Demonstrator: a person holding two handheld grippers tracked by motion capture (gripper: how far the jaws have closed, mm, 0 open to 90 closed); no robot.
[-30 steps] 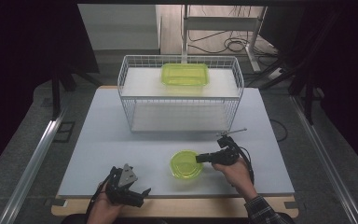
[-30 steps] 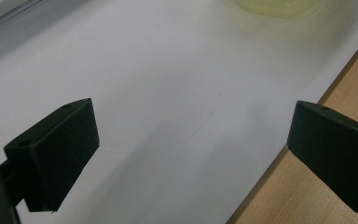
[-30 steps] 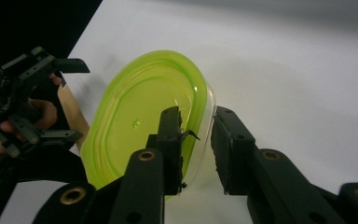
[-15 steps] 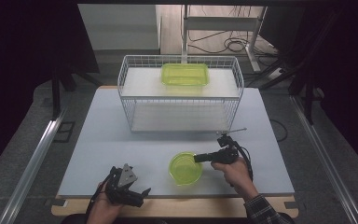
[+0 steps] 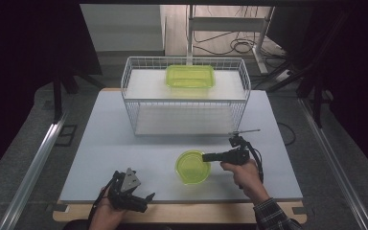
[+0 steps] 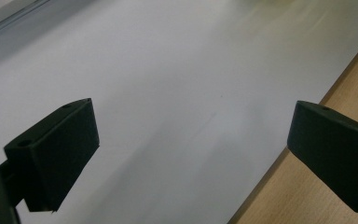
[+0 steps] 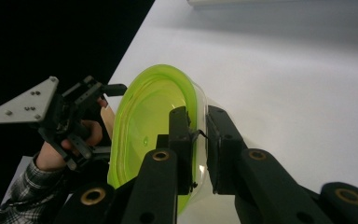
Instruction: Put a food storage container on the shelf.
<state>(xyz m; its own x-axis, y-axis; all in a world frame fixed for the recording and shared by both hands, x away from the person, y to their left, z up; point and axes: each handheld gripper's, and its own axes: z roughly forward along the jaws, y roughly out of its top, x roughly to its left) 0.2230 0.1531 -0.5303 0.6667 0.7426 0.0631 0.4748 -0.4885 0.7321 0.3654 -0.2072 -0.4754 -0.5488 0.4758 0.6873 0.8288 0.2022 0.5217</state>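
bowl [image 5: 191, 166] front of rack [image 5: 186, 125] | tub [image 5: 190, 76] on rack

glossy plastic bowl [image 5: 192, 166] (translucent), wire basket [image 5: 139, 103]

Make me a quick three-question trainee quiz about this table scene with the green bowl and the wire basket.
1. True or false: the right gripper is shut on the round green bowl's rim.
2. What lies in the wire basket?
A. a rectangular green container
B. a mug
C. a spoon
3. How do the left gripper's jaws stand?

Key
1. True: one jaw inside the wall, one outside.
2. A
3. Wide apart, with nothing between them, at the table's near edge.
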